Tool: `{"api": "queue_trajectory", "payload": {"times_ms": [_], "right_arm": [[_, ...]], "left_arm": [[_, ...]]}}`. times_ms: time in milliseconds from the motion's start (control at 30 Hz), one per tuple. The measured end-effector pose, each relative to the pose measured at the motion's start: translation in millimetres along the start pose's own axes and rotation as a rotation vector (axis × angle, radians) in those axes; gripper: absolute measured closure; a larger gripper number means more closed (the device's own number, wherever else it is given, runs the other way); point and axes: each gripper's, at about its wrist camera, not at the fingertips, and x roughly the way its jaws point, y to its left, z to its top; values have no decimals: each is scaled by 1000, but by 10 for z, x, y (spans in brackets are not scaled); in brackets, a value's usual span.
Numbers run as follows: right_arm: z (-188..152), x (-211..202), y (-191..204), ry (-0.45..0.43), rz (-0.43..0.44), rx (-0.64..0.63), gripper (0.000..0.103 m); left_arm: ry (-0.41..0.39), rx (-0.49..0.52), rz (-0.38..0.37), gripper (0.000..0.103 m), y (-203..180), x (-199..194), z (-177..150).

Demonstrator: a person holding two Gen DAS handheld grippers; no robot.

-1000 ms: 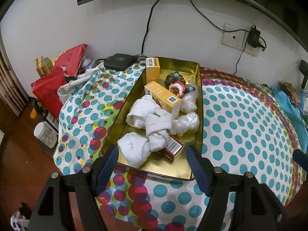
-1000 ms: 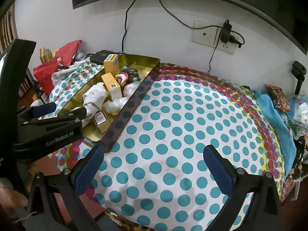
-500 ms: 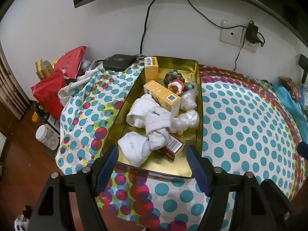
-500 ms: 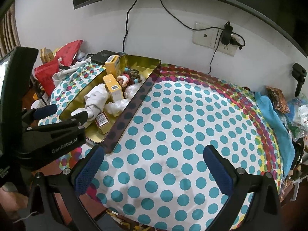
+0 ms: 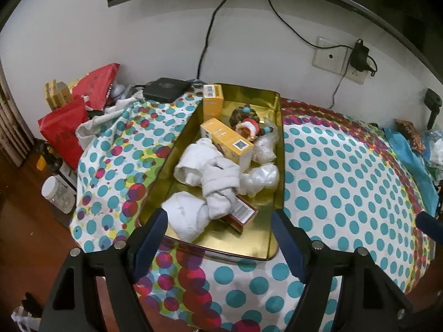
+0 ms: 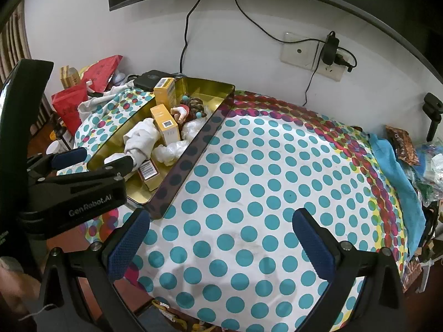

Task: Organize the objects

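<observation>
- Left gripper [image 5: 220, 238] hangs over the near end of the tin [image 5: 272, 152], jaws wide apart and just been opening wider; nothing between the pads, nothing gripped.
- Right gripper [image 6: 221, 238] hangs over bare dotted cloth [image 6: 277, 193], jaws spread, empty.
- Left gripper also shows in the right wrist view [image 6: 91, 160], at the tin's near left corner.
- Tin is gold, rectangular, lying on the cloth toward the table's left side, long axis running away to the wall.
- In the tin, near end: white socks [image 5: 210, 182], bunched and knotted, lying partly over a red box [image 5: 243, 213] with a barcode.
- Middle: yellow box [image 5: 227, 141] lying flat with QR code up, one end on the socks.
- Far left corner: second yellow box [image 5: 212, 105] standing upright against the tin wall.
- Far right: small figure [image 5: 247, 123] with a red-and-white hat and teal beads, touching the flat yellow box.
- Right side: two crumpled clear bags [image 5: 263, 177], one just beyond the other, against the tin's right wall.
- Behind the tin: black device [image 5: 166, 88] by the wall.
- Left of the table: red bags [image 5: 66, 127] and a white-capped jar [image 5: 56, 193] on the floor.
- Far right table edge: blue cloth [image 6: 398, 177] and clutter, too blurred to name.
</observation>
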Motion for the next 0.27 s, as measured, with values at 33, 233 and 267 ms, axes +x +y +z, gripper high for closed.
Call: {"api": "queue_trajectory", "payload": {"times_ms": [33,233,267], "right_arm": [[-1,0,4,1,-4,1,0],[-5,4,3,4,-1,-1,0],[-5,5,2,2,-1,1,0]], "left_arm": [[-2,5,-6,24,-1,2,-1],[-4,14,-6,24,-13,5,-7],[-8,24,-4,24,-28,-7,-6]]}}
